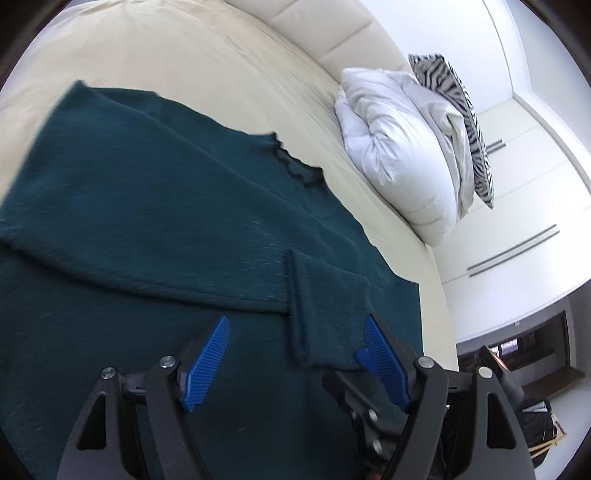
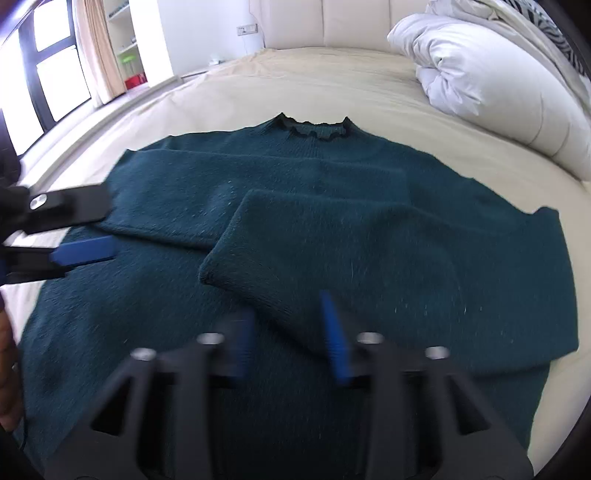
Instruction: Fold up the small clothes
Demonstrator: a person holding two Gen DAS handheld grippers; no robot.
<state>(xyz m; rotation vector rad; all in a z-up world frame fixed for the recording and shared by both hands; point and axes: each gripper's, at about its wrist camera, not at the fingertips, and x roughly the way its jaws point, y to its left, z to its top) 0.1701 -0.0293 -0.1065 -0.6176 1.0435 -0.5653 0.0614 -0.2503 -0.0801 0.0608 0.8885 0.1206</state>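
A dark teal knit sweater (image 2: 369,236) lies flat on the cream bed, collar (image 2: 317,129) at the far side. Both sleeves are folded across its front; one cuff (image 2: 236,266) lies just ahead of my right gripper. My right gripper (image 2: 288,332) is open and empty, low over the sweater's lower part. My left gripper (image 1: 295,350) is open and empty over the sweater (image 1: 147,221), with a folded sleeve cuff (image 1: 317,325) lying between its blue pads. The left gripper also shows in the right wrist view (image 2: 85,229) at the sweater's left edge.
A rolled white duvet (image 2: 480,74) and a zebra-striped pillow (image 1: 461,122) sit at the bed's head on the right. A padded headboard (image 2: 332,22) runs behind. Windows and shelves (image 2: 122,44) stand far left; wardrobe doors (image 1: 524,221) on the right.
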